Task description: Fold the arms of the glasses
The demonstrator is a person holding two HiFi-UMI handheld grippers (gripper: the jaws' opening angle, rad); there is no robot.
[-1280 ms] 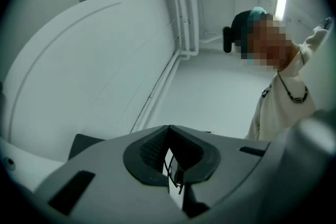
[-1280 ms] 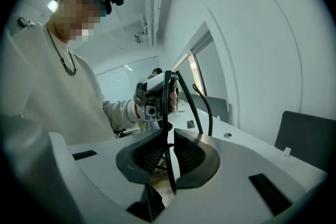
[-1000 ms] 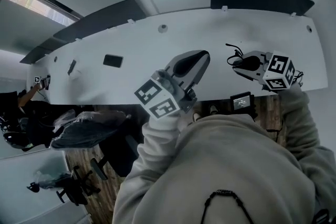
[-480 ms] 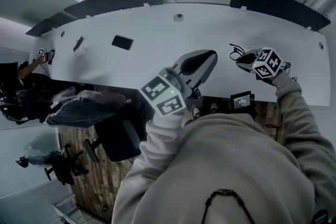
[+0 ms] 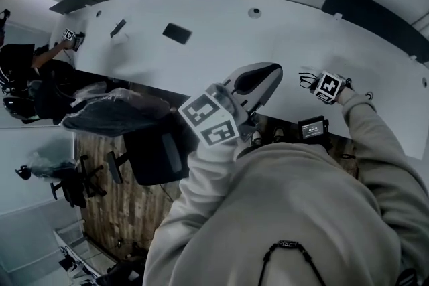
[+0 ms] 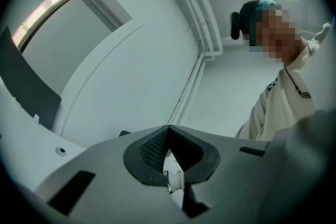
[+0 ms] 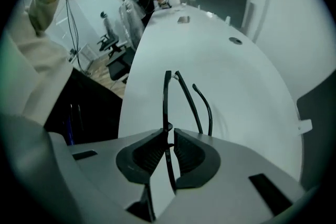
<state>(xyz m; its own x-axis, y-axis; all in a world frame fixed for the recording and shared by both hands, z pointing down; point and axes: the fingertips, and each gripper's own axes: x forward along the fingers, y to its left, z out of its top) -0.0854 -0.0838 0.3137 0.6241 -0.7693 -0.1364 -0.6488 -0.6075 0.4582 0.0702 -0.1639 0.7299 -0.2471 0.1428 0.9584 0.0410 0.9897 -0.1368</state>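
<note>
Right gripper view: glasses (image 7: 167, 97), one pair, long axis along jaws, pointing away.
Arms (image 7: 190, 102): two, unfolded.
Right gripper (image 7: 168, 134): clamped on glasses.
Left gripper (image 6: 168, 129): closed, empty.

Your long white curved table (image 5: 221, 50) carries a flat black rectangular slab (image 5: 177, 33) and, further left, a small dark object (image 5: 118, 28). A round grey grommet (image 5: 255, 12) sits near its far edge.

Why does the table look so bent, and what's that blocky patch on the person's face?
Right gripper view: a wide-angle lens bows the table and leaves dark corners; the glasses look sharp. Left gripper view: same darkening; the mosaic was added afterwards to hide a face. Head view: the table curves too.
</note>
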